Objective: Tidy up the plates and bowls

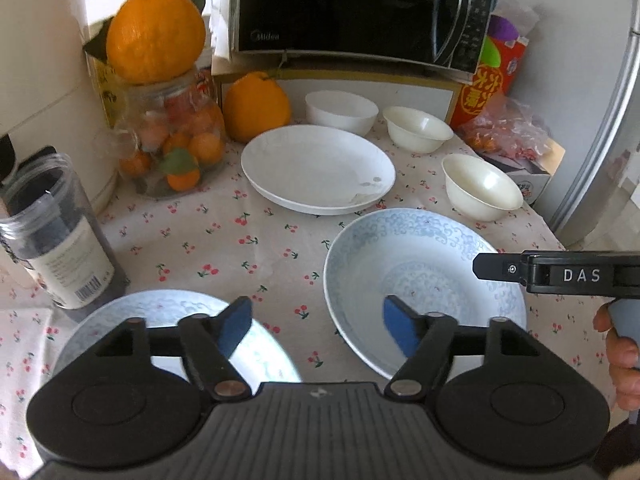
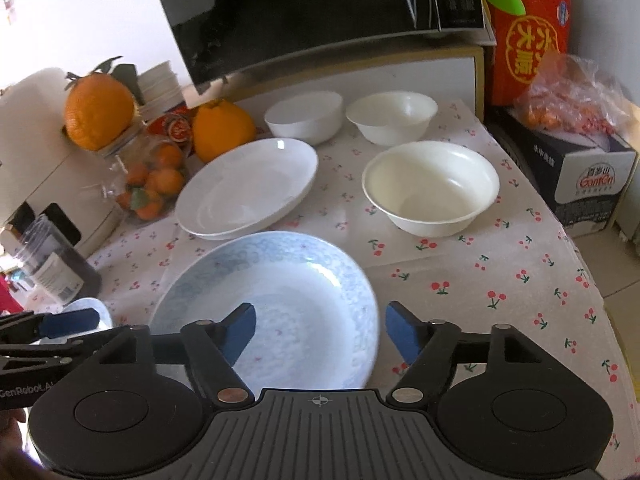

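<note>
Plates and bowls sit all over the cherry-print tablecloth (image 1: 224, 240). Going left to right: a blue-patterned plate (image 1: 160, 312) under the left gripper (image 1: 316, 330), jaws spread wide and holding nothing; a plain white plate (image 1: 316, 168); a second blue plate (image 2: 288, 304) under the right gripper (image 2: 320, 330), also released; then three white bowls (image 2: 432, 188) near the microwave (image 1: 352, 8).

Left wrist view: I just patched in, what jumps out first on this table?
Two big oranges: one orange on the jar at far left, another orange on the cloth below the black microwave. Mid-table, a white plate sits behind a blue-patterned plate, with three white bowls along the back right. The left gripper is open, a second blue plate beneath it.
</note>
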The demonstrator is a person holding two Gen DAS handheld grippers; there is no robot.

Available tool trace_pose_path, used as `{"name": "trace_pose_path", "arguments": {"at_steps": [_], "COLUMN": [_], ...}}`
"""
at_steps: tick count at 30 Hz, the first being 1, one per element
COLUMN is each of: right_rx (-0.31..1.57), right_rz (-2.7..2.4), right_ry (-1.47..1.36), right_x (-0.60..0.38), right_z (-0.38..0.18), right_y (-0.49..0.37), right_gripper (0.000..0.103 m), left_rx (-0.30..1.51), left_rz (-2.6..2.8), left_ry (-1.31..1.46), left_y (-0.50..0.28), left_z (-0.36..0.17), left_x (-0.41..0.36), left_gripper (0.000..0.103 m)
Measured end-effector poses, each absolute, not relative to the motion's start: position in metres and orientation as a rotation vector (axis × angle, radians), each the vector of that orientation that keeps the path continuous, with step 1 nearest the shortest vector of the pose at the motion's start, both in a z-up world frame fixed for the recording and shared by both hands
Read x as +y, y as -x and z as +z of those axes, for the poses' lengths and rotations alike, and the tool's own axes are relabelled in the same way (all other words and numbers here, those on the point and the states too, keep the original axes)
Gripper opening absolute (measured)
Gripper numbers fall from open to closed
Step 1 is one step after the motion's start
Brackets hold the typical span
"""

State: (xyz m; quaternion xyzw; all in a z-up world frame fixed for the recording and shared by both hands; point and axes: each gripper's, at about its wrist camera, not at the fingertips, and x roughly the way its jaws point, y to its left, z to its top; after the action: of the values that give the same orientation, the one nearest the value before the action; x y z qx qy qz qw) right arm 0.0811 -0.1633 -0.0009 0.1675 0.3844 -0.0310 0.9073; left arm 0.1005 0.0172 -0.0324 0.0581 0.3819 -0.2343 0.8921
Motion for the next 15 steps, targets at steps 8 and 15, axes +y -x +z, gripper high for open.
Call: {"name": "trace_pose_path", "arguments": {"at_steps": [8, 15], "right_rx": [0.735, 0.692], "right_rz": [-0.11, -0.121], "right_ry": [-0.308, -0.275], "right_x": [-0.129, -0.088], "right_z": [0.0, -0.006], "right_y": [-0.056, -0.034], "right_gripper": [0.093, 0.096], "left_rx": [0.701, 0.654], "left_rz": [-0.525, -0.529], "left_ry": [-0.152, -0.173], "left_y": [-0.079, -0.062], "left_z": [-0.027, -0.031], "left_x": [0.041, 0.079], "left_gripper": [0.101, 0.102]}}
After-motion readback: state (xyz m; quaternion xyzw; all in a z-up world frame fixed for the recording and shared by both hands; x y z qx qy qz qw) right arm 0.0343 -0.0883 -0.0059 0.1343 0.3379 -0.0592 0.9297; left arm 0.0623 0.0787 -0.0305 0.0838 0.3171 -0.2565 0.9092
